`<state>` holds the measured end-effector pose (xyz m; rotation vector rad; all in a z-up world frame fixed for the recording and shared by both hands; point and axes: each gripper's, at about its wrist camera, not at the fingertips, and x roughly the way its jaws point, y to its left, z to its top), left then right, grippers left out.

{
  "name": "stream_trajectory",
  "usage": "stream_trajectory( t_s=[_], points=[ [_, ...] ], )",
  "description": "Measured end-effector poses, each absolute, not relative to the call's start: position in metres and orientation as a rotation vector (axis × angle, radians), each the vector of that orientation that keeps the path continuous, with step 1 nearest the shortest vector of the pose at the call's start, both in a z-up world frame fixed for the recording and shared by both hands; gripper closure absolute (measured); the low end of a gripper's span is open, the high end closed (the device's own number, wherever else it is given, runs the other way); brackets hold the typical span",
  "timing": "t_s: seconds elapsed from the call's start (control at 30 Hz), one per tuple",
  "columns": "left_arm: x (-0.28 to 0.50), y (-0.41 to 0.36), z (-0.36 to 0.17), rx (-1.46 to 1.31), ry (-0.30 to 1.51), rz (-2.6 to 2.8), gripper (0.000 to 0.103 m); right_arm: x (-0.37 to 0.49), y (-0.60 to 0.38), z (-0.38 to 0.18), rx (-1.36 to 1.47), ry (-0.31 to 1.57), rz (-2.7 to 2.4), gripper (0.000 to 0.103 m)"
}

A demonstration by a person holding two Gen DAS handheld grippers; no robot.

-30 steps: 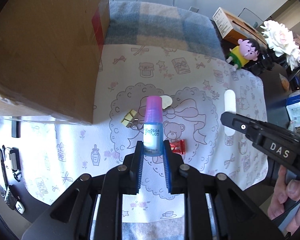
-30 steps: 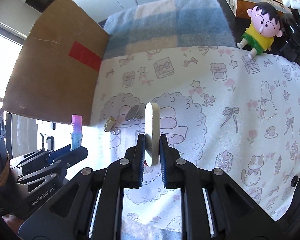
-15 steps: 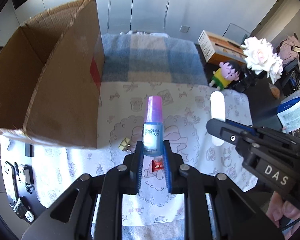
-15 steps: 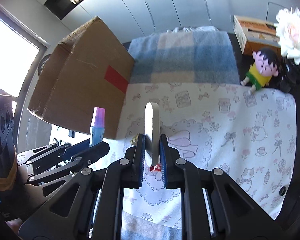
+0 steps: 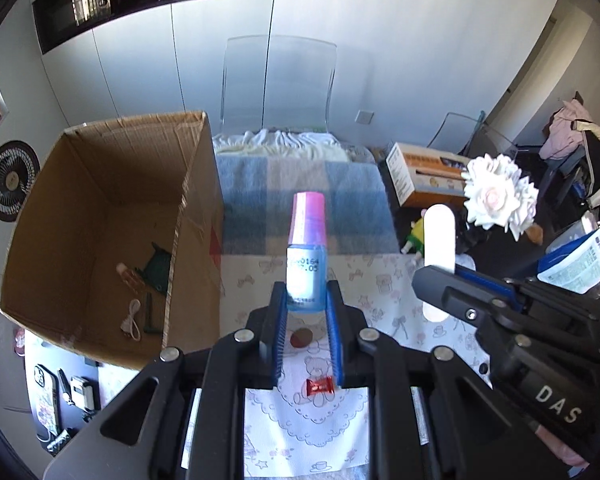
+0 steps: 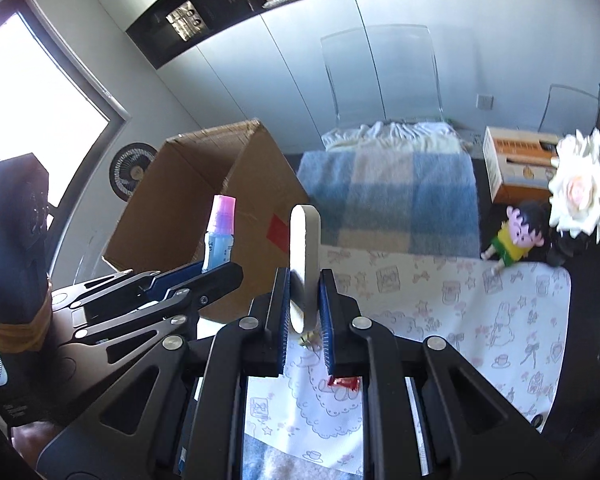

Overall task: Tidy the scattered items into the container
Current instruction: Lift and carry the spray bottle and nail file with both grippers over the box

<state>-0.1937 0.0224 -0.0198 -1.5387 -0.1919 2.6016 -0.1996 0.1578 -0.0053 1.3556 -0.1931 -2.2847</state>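
A: What have the left tongs got?

B: They are clamped on a small bottle, pale blue with a pink cap, standing upright between the blue pads and held in the air above the table.

A: And the right tongs?

B: Closed on a flat white oval piece, gripped edge-on at its lower half, so it stands up above the pads. I cannot tell what that piece is.

A: What lies under them?

B: A white cloth printed with pink drawings covers the table. On it, below the left tongs, sit a red wrapped sweet and a round brown disc. A small gold clip shows under the right tongs.

A: Where is the container?

B: The cardboard box stands open at the left end of the table, beside the left tongs. Inside, on its floor, lie a white cable, a dark green thing and a few small bits.

A: Anything further out?

B: A checked blue blanket, a doll in a yellow top, and a white flower at the right.
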Motion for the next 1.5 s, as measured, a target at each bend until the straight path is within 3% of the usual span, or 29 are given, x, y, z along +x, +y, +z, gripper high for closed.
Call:
stream_trajectory(
  t_s=[0.6, 1.5],
  points=[
    [-0.194, -0.078, 0.006, -1.529, -0.255, 2.726, 0.085, -0.212, 0.046, 0.035, 1.255, -0.068, -2.193, 0.089],
    [-0.202, -0.178, -0.065, -1.792, -0.348, 2.674, 0.085, -0.228, -0.069, -0.04, 1.446, 0.063, -2.02, 0.089]
  ],
)
